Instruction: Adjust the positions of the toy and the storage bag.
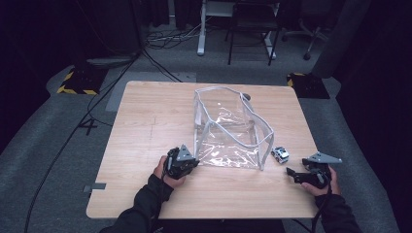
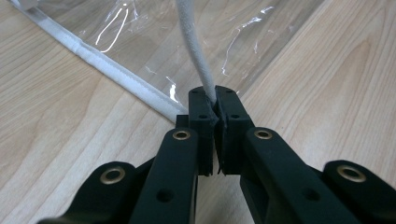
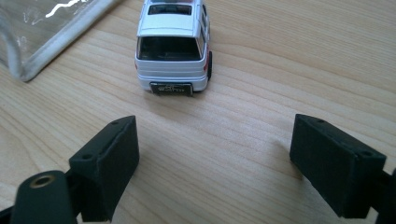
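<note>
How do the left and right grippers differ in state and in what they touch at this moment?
The left gripper has its jaws shut on the clear bag's white edging; the right gripper has its jaws wide open, holding nothing. The left touches the bag, while the right sits apart from the white toy car, aimed at its rear. Both are hand-held low over the wooden table.
</note>
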A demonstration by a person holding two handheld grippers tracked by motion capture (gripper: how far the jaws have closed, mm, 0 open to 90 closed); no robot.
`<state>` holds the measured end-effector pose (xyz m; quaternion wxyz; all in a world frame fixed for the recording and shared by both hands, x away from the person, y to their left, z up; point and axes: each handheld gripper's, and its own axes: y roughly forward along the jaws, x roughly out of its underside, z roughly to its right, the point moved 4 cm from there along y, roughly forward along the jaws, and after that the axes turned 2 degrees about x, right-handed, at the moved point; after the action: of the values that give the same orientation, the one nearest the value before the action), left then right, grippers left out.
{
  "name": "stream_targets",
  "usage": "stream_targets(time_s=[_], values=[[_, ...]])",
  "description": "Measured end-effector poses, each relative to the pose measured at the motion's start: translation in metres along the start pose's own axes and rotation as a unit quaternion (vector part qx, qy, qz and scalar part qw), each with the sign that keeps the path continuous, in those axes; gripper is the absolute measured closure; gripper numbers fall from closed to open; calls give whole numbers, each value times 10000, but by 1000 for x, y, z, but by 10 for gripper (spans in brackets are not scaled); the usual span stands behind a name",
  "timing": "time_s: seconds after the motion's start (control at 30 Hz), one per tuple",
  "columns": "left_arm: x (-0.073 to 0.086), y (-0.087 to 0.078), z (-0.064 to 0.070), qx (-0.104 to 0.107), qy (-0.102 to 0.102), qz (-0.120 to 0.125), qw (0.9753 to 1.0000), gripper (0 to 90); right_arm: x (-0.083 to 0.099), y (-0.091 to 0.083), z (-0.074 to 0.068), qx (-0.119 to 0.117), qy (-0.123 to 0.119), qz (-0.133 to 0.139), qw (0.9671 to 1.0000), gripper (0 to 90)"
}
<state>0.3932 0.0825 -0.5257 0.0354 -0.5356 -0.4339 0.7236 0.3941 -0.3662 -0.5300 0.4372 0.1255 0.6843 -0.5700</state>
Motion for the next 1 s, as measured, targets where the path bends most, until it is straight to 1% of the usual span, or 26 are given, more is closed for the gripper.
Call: stream_targets(time_s=[0.03, 0.13, 0.23, 0.27, 0.37, 0.43, 0.47, 0.5, 0.7, 0.77, 0.8, 0.83, 0.87, 0.9, 0.93, 0.97, 1.0], values=[[1, -1, 0, -9, -30, 19, 10000, 863, 0, 0, 0, 0, 0, 0, 10000, 158], [8, -9, 0, -74, -19, -2, 10000, 863, 0, 0, 0, 2, -1, 0, 10000, 158], [12, -13, 0, -74, -14, -43, 10000, 863, 0, 0, 0, 2, 16, -10, 10000, 158], [14, -17, -2, -110, -34, -40, 9999, 863, 0, 0, 0, 3, 14, -9, 10000, 158], [17, -20, -2, -102, -68, -41, 9999, 863, 0, 0, 0, 3, 13, -9, 10000, 158], [20, -23, -3, -163, -49, -49, 9998, 863, 0, 0, 0, 3, 14, -9, 10000, 158], [21, -24, -2, -115, -102, -59, 9999, 863, 0, 0, 0, 2, 14, -10, 10000, 158], [22, -25, -3, -166, -68, -40, 9998, 863, 0, 0, 0, 2, 14, -10, 10000, 158], [31, -35, -2, -93, -166, -18, 9998, 852, 0, 0, 0, 4, 12, -10, 10000, 158], [34, -36, -2, -76, -188, -65, 9998, 829, 0, 0, 0, 5, 9, -11, 10000, 158], [36, -38, -1, -134, -159, -101, 9997, 824, 0, 0, 0, 8, 13, -11, 10000, 158], [36, -38, -1, -134, -159, -101, 9997, 821, 0, 0, 0, 8, 13, -11, 10000, 158], [38, -39, -4, -222, -152, -199, 9994, 787, 0, 0, 0, 9, 14, -11, 10000, 158], [38, -39, -4, -222, -152, -199, 9994, 772, 0, 0, 0, 9, 14, -11, 10000, 158], [40, -41, -4, -278, -215, -192, 9992, 772, 0, 0, 0, 9, 10, -15, 10000, 158], [41, -43, -4, -246, -267, -184, 9992, 752, 0, 0, 0, 10, 12, -13, 10000, 158], [43, -45, -5, -320, -232, -196, 9990, 696, 0, -1, 0, 12, 6, -17, 10000, 159]])
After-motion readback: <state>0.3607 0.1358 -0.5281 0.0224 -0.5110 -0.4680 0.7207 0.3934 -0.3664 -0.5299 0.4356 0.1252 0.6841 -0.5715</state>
